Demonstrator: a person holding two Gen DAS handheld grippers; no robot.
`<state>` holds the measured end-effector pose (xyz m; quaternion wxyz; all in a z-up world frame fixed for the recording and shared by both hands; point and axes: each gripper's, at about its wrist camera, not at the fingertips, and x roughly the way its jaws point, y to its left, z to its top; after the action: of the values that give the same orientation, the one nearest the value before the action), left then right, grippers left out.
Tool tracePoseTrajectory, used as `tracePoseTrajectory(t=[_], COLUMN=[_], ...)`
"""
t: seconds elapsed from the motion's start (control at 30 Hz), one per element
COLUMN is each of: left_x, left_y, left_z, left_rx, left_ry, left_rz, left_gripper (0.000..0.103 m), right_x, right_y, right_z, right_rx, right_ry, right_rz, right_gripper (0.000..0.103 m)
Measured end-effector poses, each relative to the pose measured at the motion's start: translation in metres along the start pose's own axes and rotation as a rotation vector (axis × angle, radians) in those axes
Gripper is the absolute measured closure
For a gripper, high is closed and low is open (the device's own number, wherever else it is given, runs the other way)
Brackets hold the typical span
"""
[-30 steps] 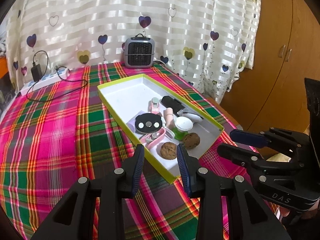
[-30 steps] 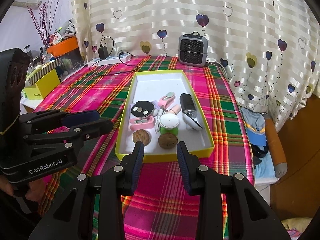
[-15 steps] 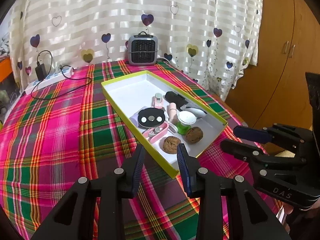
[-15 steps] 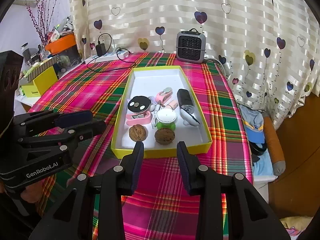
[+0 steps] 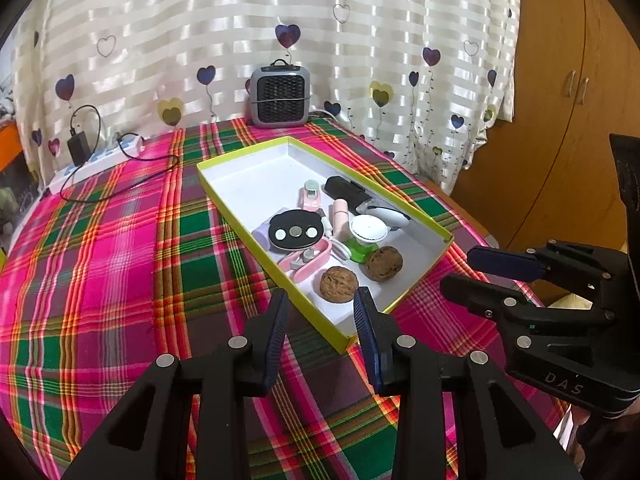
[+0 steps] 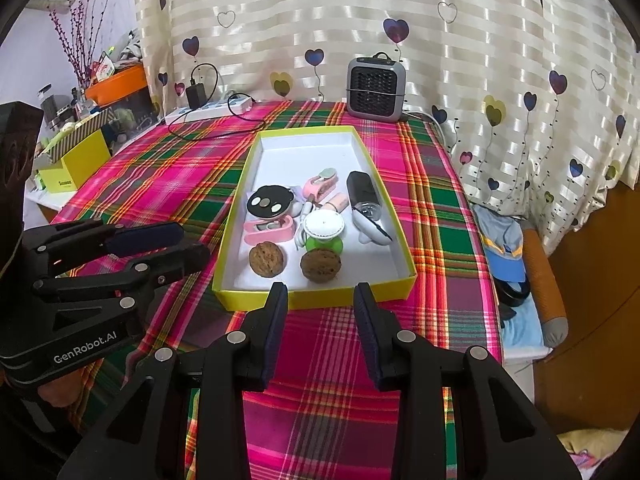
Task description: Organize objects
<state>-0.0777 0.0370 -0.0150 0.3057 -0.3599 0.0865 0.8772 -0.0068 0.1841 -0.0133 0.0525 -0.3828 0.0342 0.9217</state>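
Observation:
A yellow-rimmed white box (image 5: 400,200) (image 6: 234,208) lies on the plaid tablecloth. In it are two walnuts (image 5: 338,283) (image 6: 267,259), a second walnut (image 6: 320,265), a green toy with a white top (image 5: 366,232) (image 6: 323,229), a black round case with coins (image 5: 295,233) (image 6: 269,204), pink items (image 6: 267,230) and a black-and-white device (image 6: 363,196). My left gripper (image 5: 322,312) is open and empty, just before the box's near corner. My right gripper (image 6: 320,300) is open and empty, just before the box's near wall.
A small grey heater (image 5: 280,96) (image 6: 376,90) stands at the table's far edge by the heart curtain. A power strip with a cable (image 5: 100,160) (image 6: 208,110) lies at the far left. A yellow box (image 6: 76,160) sits off the table's left side.
Both grippers have drawn back a little from the box, which now sits slightly farther and higher in both views. Nothing in the box has moved.

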Motion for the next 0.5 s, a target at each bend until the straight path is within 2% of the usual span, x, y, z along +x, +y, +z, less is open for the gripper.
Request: tracePoseTrajectory(t=[0.5], left_x=[0.0047], left_y=[0.0037], left_z=[-0.0025], left_rx=[-0.006], left_ry=[0.01], left_rz=[0.001], left_gripper=[0.071], right_x=[0.0059], right_y=[-0.0024], right_z=[-0.0008], right_rx=[0.002], right_ry=[0.013], right_rz=[0.003], right_gripper=[0.068])
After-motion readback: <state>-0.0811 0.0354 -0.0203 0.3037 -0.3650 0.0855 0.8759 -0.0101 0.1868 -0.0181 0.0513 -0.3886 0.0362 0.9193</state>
